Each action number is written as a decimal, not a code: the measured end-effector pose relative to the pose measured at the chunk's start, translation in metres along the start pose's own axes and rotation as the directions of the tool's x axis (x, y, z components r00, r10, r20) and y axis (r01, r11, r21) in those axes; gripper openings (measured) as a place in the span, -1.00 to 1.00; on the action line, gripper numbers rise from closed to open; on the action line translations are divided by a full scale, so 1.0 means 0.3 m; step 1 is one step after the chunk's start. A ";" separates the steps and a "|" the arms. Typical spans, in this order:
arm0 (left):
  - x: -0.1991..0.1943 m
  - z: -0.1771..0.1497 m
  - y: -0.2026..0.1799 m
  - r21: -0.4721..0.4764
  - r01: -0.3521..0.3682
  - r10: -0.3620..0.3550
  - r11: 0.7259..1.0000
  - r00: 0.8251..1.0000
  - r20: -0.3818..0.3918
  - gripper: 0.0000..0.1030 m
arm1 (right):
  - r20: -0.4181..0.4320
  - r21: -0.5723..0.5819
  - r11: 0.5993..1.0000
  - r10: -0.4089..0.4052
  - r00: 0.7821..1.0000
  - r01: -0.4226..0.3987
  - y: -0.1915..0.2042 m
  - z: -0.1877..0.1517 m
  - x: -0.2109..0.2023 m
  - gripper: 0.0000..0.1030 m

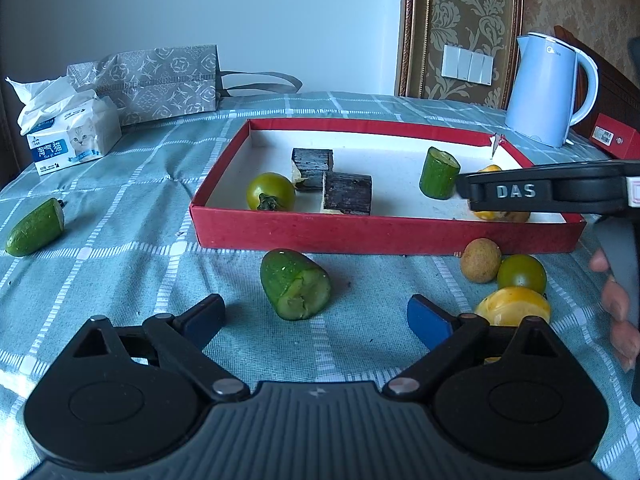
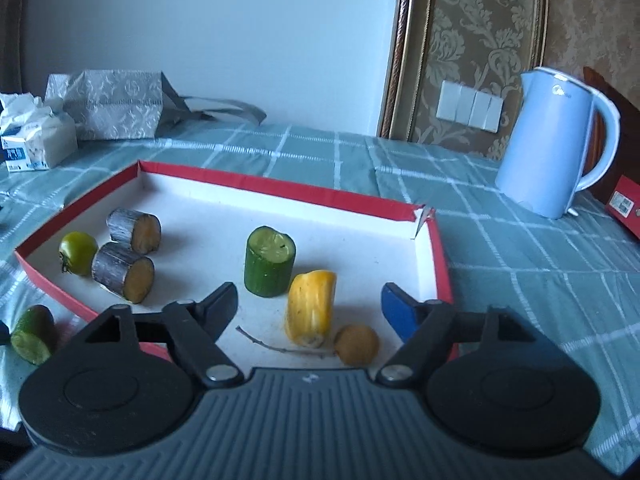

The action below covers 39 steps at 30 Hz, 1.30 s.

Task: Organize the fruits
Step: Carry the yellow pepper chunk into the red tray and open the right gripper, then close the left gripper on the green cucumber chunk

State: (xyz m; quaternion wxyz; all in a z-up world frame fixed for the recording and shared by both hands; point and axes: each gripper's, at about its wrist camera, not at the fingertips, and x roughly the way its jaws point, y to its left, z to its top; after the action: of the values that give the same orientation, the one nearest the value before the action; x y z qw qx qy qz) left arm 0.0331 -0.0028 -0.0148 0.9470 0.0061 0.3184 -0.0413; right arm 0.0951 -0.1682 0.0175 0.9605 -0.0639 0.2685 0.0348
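The left gripper point(image 1: 316, 316) is hovering low over the checked cloth point(image 1: 120, 200), its fingers spread wide and empty, with a cut cucumber piece point(image 1: 296, 290) lying between them just ahead. The right gripper point(image 2: 308, 304) is hanging over the near part of the red box point(image 2: 280, 184), its fingers also spread apart and holding nothing. Inside the box an upright cucumber chunk point(image 2: 269, 262), a yellow piece point(image 2: 312, 308), a small brown fruit point(image 2: 356, 345), two dark cane pieces point(image 2: 124, 266) and a green tomato point(image 2: 78, 252) are sitting. Another green tomato point(image 1: 521, 274) and a cucumber end point(image 1: 36, 227) are lying outside on the cloth
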 end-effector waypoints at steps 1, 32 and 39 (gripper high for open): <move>0.000 0.000 0.001 0.000 0.000 0.000 1.000 1.000 0.000 0.91 | 0.019 0.001 1.000 -0.006 1.000 0.006 -0.002 -0.004 -0.015 0.52; -0.094 -0.027 0.153 -0.166 0.016 0.001 0.986 0.995 0.100 0.91 | 0.190 0.240 0.971 -0.036 0.981 -0.011 -0.138 -0.157 -0.233 1.00; -0.025 0.014 0.098 -0.130 -0.040 0.047 0.991 0.998 0.051 0.91 | 0.167 0.229 0.973 -0.043 0.985 0.004 -0.127 -0.153 -0.219 1.00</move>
State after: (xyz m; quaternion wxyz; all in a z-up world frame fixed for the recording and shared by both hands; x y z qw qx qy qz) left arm 0.0322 0.0269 -0.0074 0.9544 -0.0495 0.2944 -0.0002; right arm 0.0193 -0.2146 0.0167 0.9813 0.0466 0.1866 -0.0022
